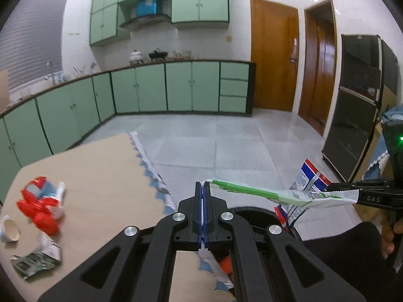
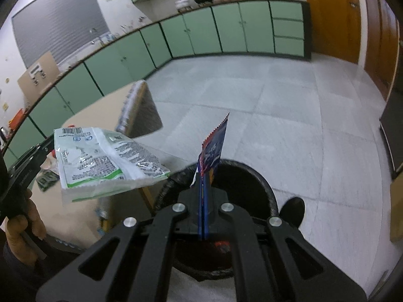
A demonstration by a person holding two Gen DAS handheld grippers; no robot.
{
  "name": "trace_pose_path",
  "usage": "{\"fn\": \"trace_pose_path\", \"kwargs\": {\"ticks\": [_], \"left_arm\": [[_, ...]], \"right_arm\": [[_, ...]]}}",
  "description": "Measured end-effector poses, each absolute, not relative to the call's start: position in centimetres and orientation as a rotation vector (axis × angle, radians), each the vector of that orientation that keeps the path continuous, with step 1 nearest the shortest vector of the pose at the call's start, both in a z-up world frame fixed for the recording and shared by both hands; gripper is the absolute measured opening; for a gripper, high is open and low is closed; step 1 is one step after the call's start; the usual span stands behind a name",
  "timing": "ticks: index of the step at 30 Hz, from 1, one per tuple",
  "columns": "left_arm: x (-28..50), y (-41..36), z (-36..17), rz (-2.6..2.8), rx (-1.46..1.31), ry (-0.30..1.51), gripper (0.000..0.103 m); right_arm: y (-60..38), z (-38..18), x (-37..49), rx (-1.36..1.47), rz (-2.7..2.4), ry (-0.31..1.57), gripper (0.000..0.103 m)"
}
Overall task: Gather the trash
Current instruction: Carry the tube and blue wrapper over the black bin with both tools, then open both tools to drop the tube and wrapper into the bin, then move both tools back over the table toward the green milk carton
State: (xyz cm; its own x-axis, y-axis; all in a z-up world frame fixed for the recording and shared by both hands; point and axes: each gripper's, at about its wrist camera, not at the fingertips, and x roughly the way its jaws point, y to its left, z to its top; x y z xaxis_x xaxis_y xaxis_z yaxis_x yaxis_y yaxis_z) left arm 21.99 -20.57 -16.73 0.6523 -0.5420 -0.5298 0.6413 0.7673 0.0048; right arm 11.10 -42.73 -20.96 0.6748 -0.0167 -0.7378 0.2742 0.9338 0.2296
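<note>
Both claws are clamped on wrappers over the black bin (image 2: 252, 176), the left claw (image 1: 203, 188) on a green-and-white wrapper (image 1: 289, 196) and the right claw (image 2: 205, 183) on a red-and-blue wrapper (image 2: 214, 146), while red packaging (image 1: 40, 206), a paper cup (image 1: 10, 229) and a dark green packet (image 1: 35, 261) wait on the counter (image 1: 100, 176).

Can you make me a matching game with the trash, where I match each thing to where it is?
Things:
1. green and white wrapper
2. blue and red wrapper
3. red crumpled packaging
4. paper cup

Places:
A. on the table, at its edge
B. in the left gripper
C. on the table, beside the cup
D. in the right gripper

Pairs: 1-B, 2-D, 3-C, 4-A
</note>
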Motion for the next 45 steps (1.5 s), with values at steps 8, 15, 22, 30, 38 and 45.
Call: {"fn": "trace_pose_path", "kwargs": {"ticks": [8, 15, 22, 30, 38, 45], "left_arm": [[22.4, -22.8, -20.9, -0.69, 0.265, 0.617, 0.006], [22.5, -24.0, -23.0, -0.703, 0.287, 0.66, 0.007], [22.5, -22.7, -22.0, -0.686, 0.263, 0.645, 0.018], [22.1, -20.0, -20.8, -0.625, 0.21, 0.628, 0.044], [21.7, -11.8, -18.8, -0.456, 0.128, 0.6, 0.063], [21.6, -0.5, -17.5, -0.259, 0.104, 0.558, 0.064]], "right_arm": [[-44.1, -24.8, 12.4, 0.37, -0.178, 0.909, 0.005], [-44.7, -26.3, 12.6, 0.387, -0.182, 0.928, 0.006], [-44.7, -26.4, 12.7, 0.396, -0.189, 0.93, 0.016], [-43.5, -24.9, 12.8, 0.378, -0.17, 0.902, 0.023], [-37.4, -21.0, 14.4, 0.298, -0.038, 0.845, 0.033], [-28.9, -18.9, 17.5, 0.227, 0.138, 0.826, 0.035]]}}
